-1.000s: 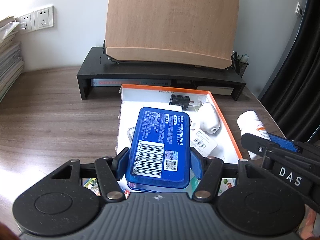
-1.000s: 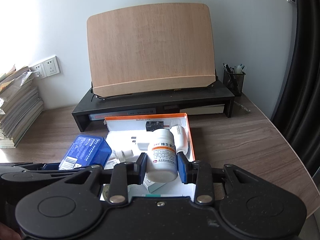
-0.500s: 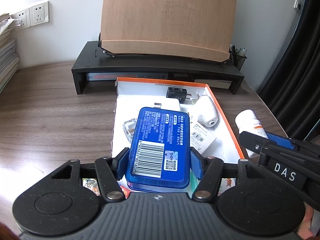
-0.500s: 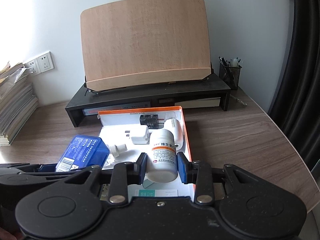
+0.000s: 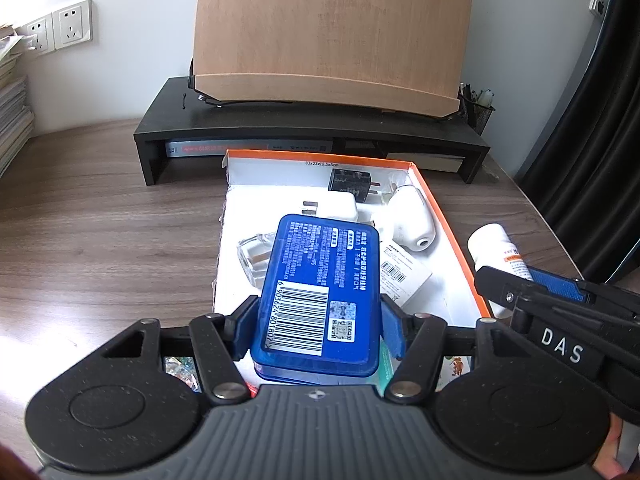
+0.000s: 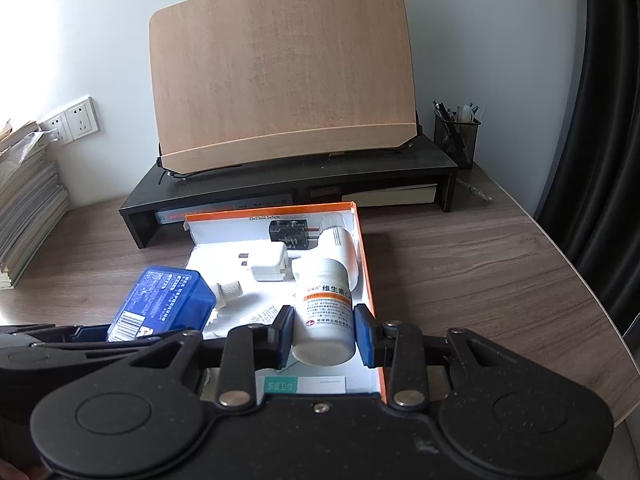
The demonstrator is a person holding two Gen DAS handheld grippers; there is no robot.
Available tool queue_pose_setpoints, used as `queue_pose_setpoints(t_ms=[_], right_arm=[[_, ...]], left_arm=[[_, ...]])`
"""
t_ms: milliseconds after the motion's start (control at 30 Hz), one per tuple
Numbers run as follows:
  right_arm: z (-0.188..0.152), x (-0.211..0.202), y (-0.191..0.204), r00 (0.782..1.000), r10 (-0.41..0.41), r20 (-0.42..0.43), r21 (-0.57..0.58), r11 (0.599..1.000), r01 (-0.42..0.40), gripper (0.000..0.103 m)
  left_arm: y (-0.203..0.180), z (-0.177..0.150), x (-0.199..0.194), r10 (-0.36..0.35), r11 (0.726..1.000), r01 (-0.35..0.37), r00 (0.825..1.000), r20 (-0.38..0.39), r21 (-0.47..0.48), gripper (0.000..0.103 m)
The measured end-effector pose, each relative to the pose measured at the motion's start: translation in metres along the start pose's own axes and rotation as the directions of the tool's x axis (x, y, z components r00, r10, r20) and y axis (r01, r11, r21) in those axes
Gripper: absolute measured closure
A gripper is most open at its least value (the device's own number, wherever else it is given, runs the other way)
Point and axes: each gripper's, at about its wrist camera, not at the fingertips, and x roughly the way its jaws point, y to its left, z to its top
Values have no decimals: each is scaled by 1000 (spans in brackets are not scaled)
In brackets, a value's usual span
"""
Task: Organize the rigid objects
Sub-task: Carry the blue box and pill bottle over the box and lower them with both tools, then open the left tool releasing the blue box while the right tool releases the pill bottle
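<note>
Your left gripper (image 5: 318, 322) still clamps the blue tin (image 5: 320, 292); your right gripper (image 6: 323, 330) clamps the white pill bottle (image 6: 326, 312). Both have drifted farther over the orange-edged box (image 6: 366, 280) mid-counter, so setting them down looks imminent.

Both grippers have pulled back w/ their loads: the orange-rimmed box (image 6: 362, 240) and black riser (image 6: 288, 184) sit farther off than 1 s ago. More of the box's far end shows, incl. black adapter (image 6: 289, 233) and white charger (image 6: 269, 266).
</note>
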Motion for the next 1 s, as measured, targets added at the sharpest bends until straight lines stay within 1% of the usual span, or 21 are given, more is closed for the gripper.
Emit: queue_pose_setpoints(t_ms=[700, 1000], right_arm=[[4, 27, -7, 999, 5, -36, -15, 1000, -5, 62], [5, 16, -17, 1000, 3, -6, 2, 1000, -3, 62]], left_arm=[[-5, 6, 17, 9, 1000, -9, 1000, -16, -11, 41], [-8, 7, 23, 3, 1000, -4, 1000, -16, -6, 41]])
